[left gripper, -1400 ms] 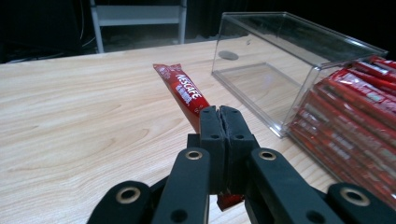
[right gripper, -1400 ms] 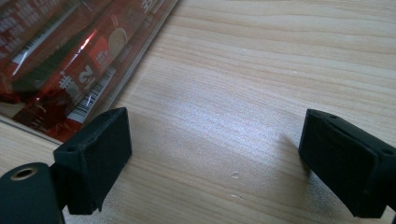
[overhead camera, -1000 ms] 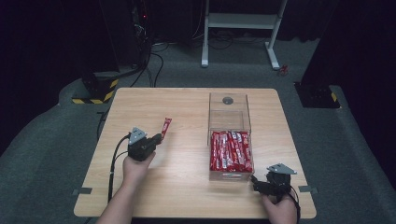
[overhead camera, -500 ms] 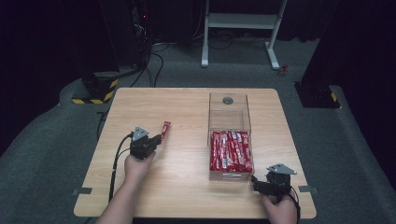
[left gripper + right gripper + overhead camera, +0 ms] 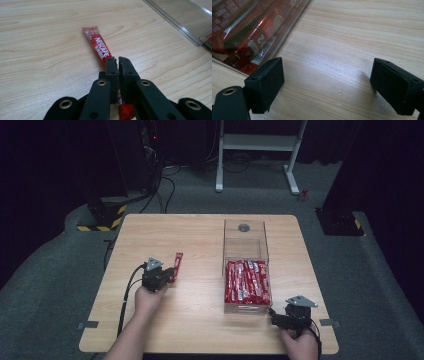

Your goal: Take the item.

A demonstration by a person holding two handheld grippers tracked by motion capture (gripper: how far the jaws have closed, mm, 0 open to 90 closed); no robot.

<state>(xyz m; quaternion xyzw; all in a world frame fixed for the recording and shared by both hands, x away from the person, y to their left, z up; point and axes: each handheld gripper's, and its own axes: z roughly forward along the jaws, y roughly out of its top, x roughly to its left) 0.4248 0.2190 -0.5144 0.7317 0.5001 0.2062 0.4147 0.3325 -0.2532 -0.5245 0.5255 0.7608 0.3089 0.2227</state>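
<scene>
A red Nescafe stick sachet (image 5: 176, 265) (image 5: 98, 48) lies flat on the wooden table (image 5: 195, 232), left of centre. My left gripper (image 5: 170, 272) (image 5: 117, 60) is shut on the sachet's near end, and the rest of the stick points away from the jaws. At the front right, my right gripper (image 5: 274, 316) (image 5: 327, 82) rests low over bare wood, open and holding nothing. It sits just off the near corner of the clear box (image 5: 245, 245) (image 5: 287, 37).
The clear plastic box stands right of centre, its near half packed with several red sachets (image 5: 246, 281) (image 5: 244, 32) and its far half bare. One wall of it (image 5: 182, 22) shows beyond the left jaws. Dark floor, cables and a white stand lie past the table's far edge.
My left gripper has drawn the sachet slightly down and toward the person, so the stick now lies lower on the table. The right gripper has not moved.
</scene>
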